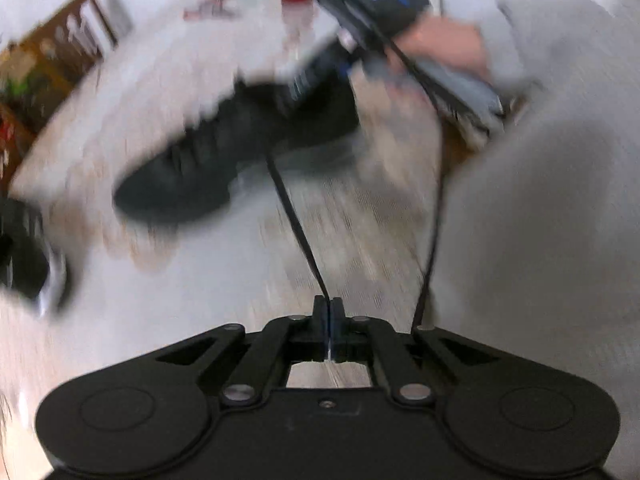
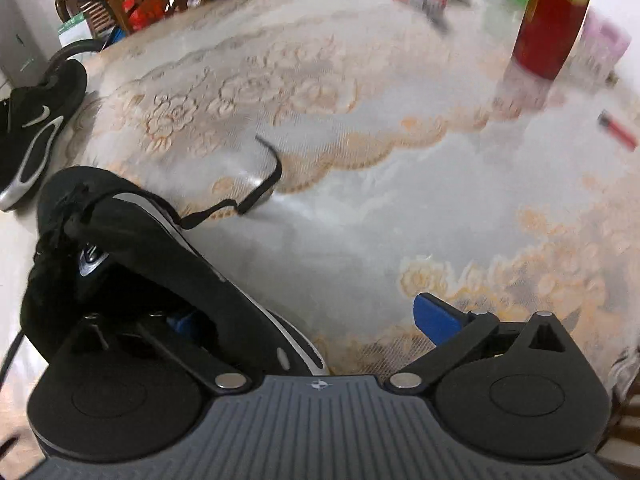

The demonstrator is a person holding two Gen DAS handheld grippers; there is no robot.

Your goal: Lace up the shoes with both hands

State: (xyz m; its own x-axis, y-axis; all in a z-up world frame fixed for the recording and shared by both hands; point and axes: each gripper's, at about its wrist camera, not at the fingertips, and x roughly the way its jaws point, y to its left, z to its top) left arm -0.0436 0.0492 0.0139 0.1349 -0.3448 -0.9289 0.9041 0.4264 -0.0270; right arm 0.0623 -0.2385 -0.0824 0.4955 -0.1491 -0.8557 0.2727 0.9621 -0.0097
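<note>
- On the lace-patterned cream tablecloth [image 2: 360, 128]: black lace-up sports shoe [image 1: 224, 148], lying on its side, toe toward your left in the left wrist view; a second black shoe with silver swooshes [image 2: 36, 128] lies well apart at the table's far left edge.
- Left gripper [image 1: 329, 308]: fingers pressed together, pinching a flat black shoelace [image 1: 294, 232] that runs taut from the pads up to the shoe's eyelet area. A second dark strand runs beside it toward your right hand [image 1: 444, 46]; whether it is lace or cable, blur hides.
- Right gripper [image 2: 304, 320]: jaws spread wide, one blue-padded finger [image 2: 436, 316] clear on the table side, the other inside the shoe's collar, so you are steadying the shoe rather than clamping it.
- Lace tail: one loose black end [image 2: 260, 184] trails free across the cloth beyond the shoe.
- Progress, as judged: some crossings show on the upper; how many eyelets are filled is too blurred to count. No bow visible; tightening and tying look outstanding.
</note>
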